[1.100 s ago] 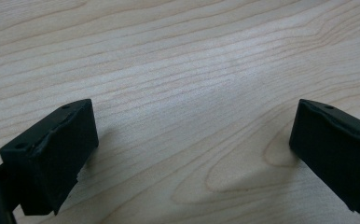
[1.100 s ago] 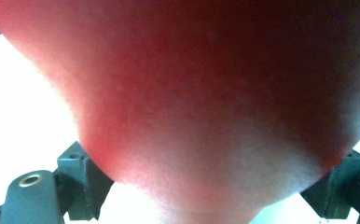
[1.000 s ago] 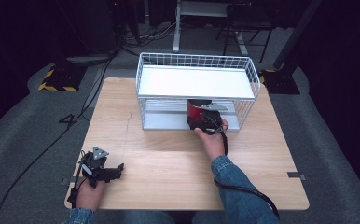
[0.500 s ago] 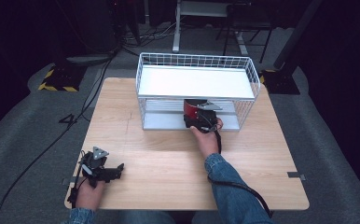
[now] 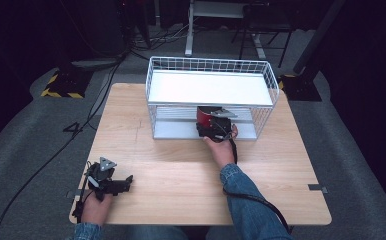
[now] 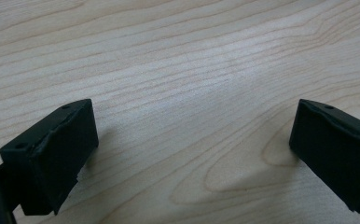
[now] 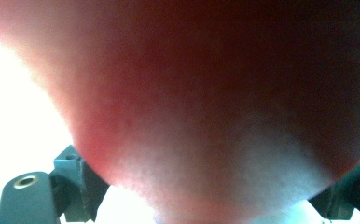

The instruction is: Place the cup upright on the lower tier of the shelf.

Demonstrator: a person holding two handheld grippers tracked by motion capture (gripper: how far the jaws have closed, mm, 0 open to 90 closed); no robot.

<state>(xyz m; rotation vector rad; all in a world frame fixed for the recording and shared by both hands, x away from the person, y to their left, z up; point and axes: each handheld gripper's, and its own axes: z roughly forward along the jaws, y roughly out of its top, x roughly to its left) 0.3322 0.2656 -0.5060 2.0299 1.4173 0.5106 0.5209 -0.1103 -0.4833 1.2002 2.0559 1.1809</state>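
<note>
Now the right claw grips a red object at the wire basket's lower shelf, while the left claw rests open on the worktop near left.

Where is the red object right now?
High view: the red object sits at the right claw, at the front of the wire basket's lower level, right of centre.

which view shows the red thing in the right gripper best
The high view: the red object sits at the right gripper, at the wire rack's lower shelf, outline visible. The right gripper view gives a blurred red close-up between the jaws. The left gripper view looks at tabletop.
</note>
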